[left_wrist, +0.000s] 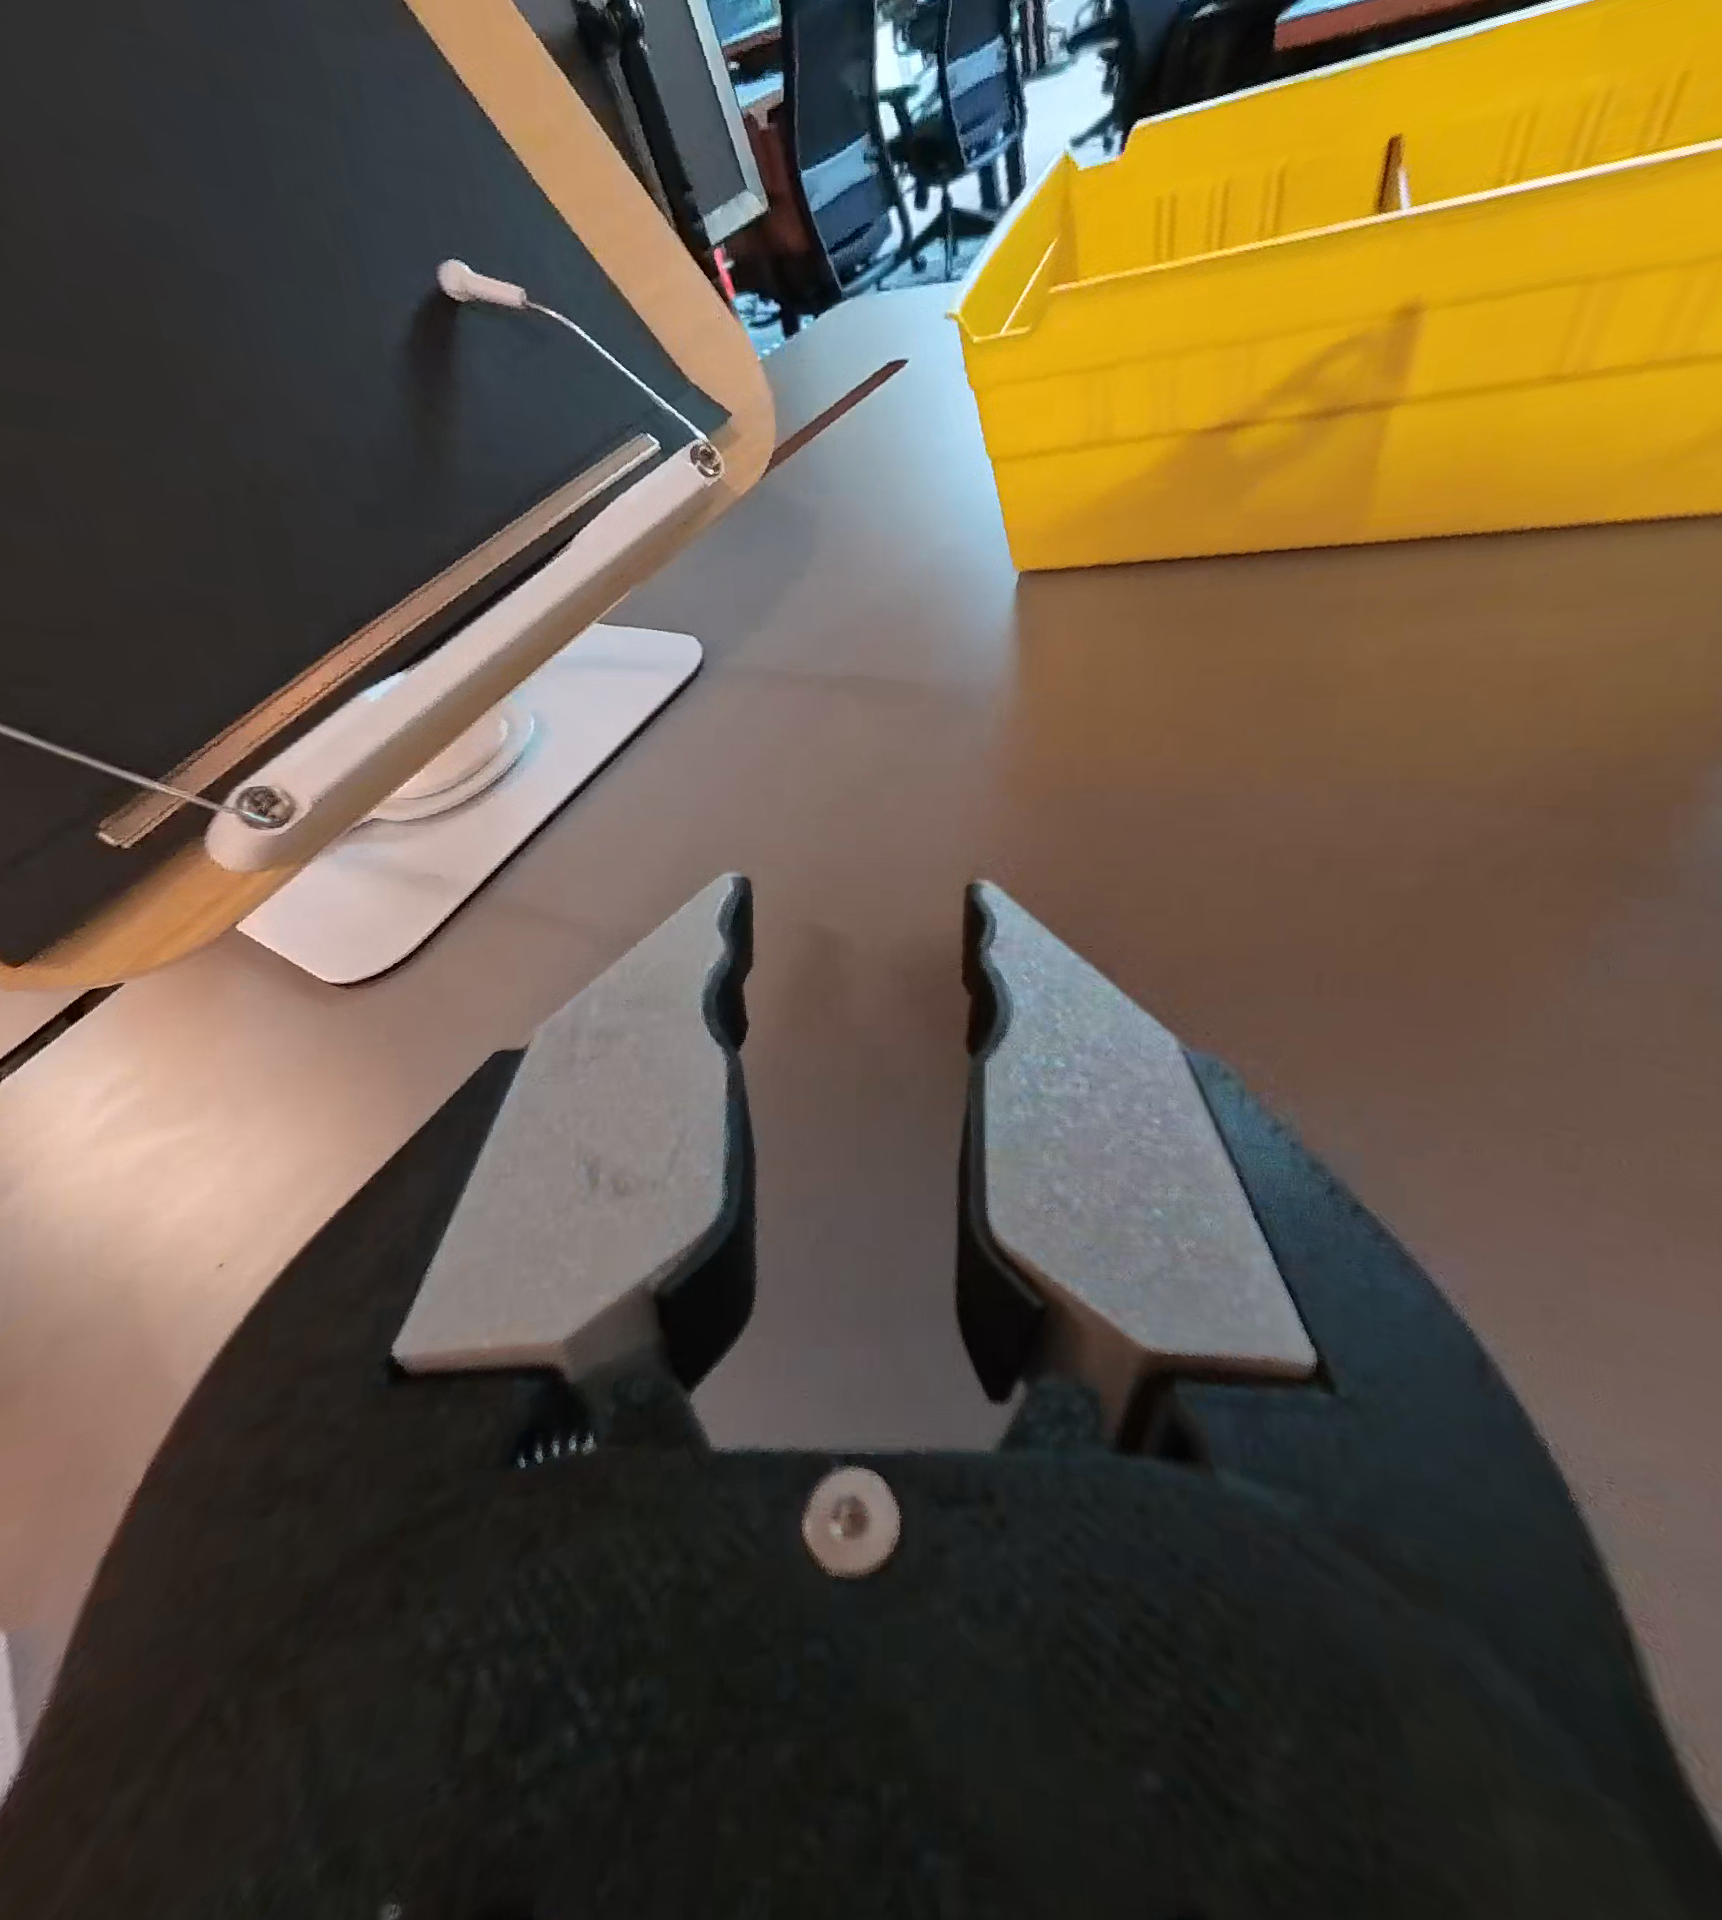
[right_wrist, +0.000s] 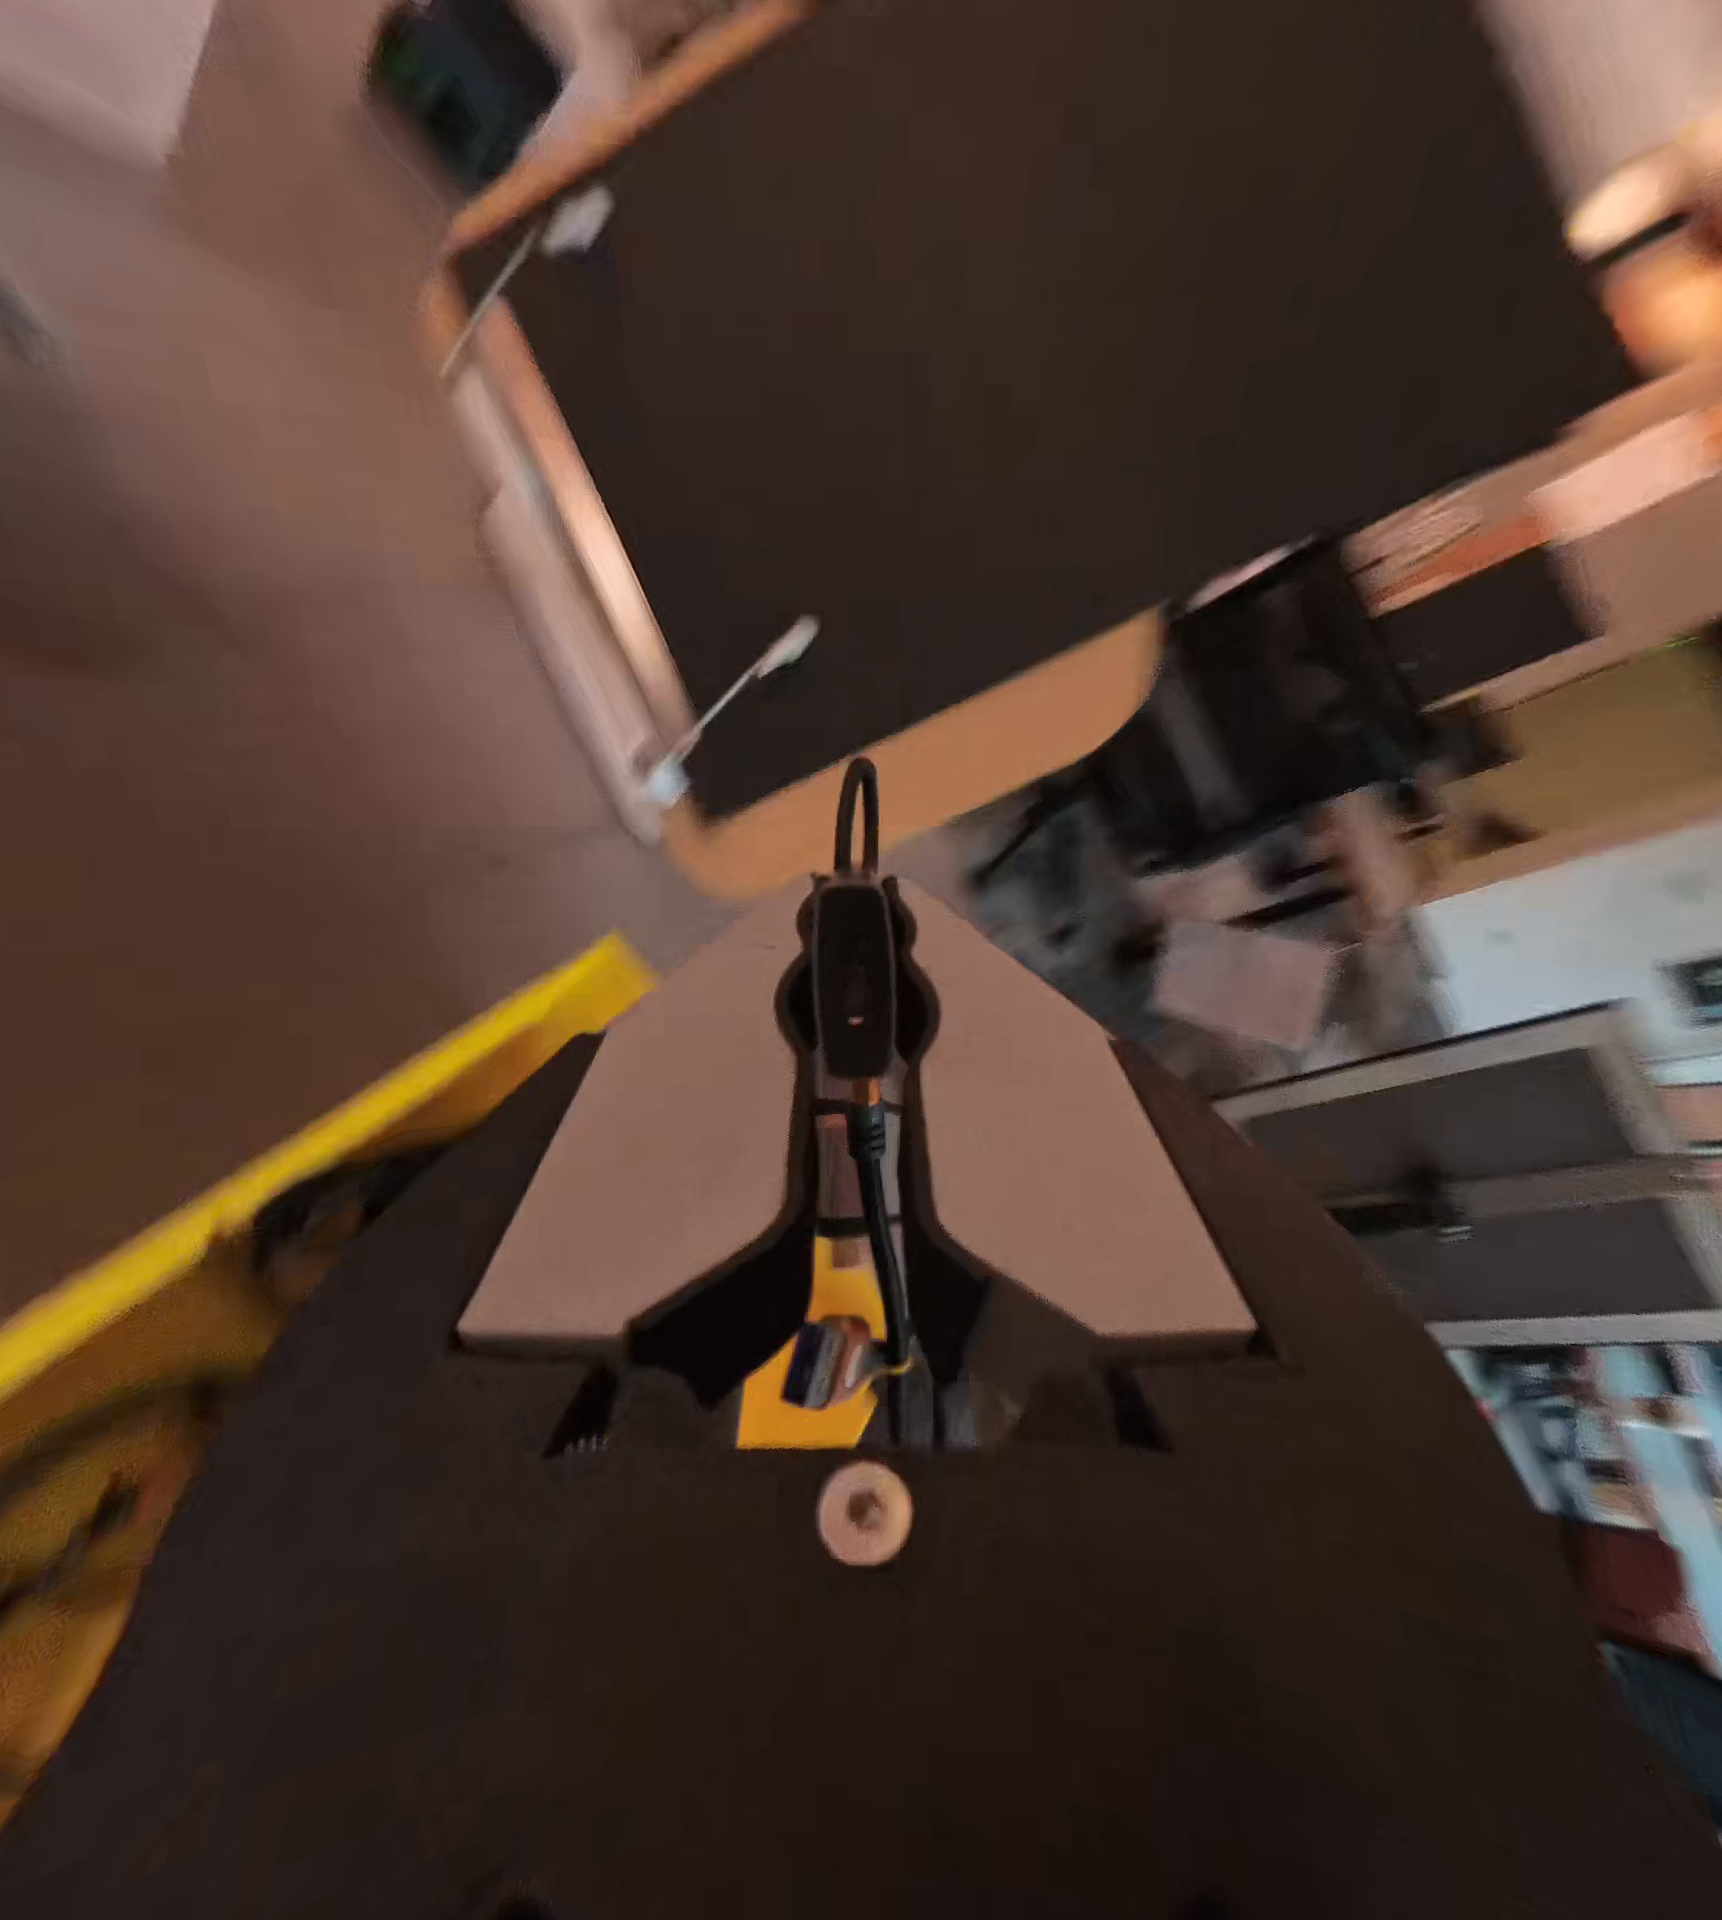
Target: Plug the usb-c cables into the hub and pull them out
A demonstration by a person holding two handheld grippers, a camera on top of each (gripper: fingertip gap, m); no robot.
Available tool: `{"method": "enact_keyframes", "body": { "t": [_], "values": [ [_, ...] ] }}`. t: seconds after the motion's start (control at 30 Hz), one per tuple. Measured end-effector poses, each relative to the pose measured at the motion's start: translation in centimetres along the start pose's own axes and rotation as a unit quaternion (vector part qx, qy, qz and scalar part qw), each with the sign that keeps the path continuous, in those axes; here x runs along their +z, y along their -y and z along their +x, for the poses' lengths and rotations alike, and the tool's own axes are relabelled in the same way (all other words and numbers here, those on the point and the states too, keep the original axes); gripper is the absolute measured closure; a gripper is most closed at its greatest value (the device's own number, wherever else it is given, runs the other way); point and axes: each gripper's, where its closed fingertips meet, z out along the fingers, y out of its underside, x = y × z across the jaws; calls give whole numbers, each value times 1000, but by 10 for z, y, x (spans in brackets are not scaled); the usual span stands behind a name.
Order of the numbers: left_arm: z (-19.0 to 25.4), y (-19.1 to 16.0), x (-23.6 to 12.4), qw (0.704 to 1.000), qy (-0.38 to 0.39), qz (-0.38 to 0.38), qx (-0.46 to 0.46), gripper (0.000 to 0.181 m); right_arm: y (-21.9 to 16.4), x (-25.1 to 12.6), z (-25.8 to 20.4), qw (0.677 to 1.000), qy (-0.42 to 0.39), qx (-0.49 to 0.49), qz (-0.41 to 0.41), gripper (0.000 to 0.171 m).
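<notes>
My left gripper (left_wrist: 857, 935) is open and empty, held low over the brown table (left_wrist: 1252, 831). My right gripper (right_wrist: 855, 914) is shut on a small black hub or plug body (right_wrist: 852, 987). A black cable (right_wrist: 883, 1247) runs back from it between the fingers, and a short black cable loop (right_wrist: 857, 821) sticks out past the fingertips. The right wrist view is tilted and blurred. No other cable shows in the left wrist view.
A yellow plastic bin (left_wrist: 1408, 343) stands at the right back of the table and shows blurred at the left of the right wrist view (right_wrist: 213, 1247). A tilted black board with a wooden edge (left_wrist: 213, 364) on a white stand (left_wrist: 483, 831) is at the left.
</notes>
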Motion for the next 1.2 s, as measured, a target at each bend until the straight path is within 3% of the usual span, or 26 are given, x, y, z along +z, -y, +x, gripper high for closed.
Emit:
{"method": "enact_keyframes", "body": {
  "t": [0.03,0.17,0.23,0.33,0.4,0.47,0.5,0.53,0.63,0.73,0.83,0.9,0.97,1.03,1.1,1.2],
  "values": [
    [-1,-1,1,1000,2,-3,1,144,-32,10,-9,997,44,7,-57,165],
    [2,-4,3,1000,-14,-7,-21,143,-154,42,-58,938,159,38,-305,162],
    [6,-6,5,999,-27,-12,-30,134,-187,54,-75,909,171,41,-378,144],
    [13,-13,9,998,-38,-30,-30,125,-171,71,-96,918,197,87,-334,145],
    [18,-17,12,998,-43,-37,-20,123,-163,67,-114,908,235,96,-333,128],
    [23,-20,15,998,-51,-45,-17,121,-166,58,-117,899,238,83,-359,145],
    [25,-21,15,997,-53,-50,-13,121,-166,55,-109,903,217,71,-365,138],
    [25,-22,16,997,-49,-51,-10,120,-163,53,-99,910,191,73,-362,119],
    [24,-20,12,998,-44,-45,-16,119,-144,40,-70,923,129,147,-331,87],
    [28,-14,1,997,-42,-35,-49,115,-125,15,-56,932,67,210,-288,76],
    [49,2,-32,994,-73,-13,-83,108,-103,-14,-77,939,42,265,-216,68],
    [63,16,-69,991,-93,3,-98,104,-95,-33,-103,935,35,311,-169,57],
    [67,28,-114,991,-87,13,-101,101,-95,-51,-133,926,34,352,-133,58],
    [55,37,-164,995,-39,31,-90,104,-97,-67,-153,923,14,371,-103,59],
    [27,33,-211,995,49,33,-75,118,-96,-76,-165,920,-15,386,-67,61],
    [-23,1,-264,976,198,-1,-86,111,-96,-74,-183,918,-27,392,-54,61]
  ]
}}
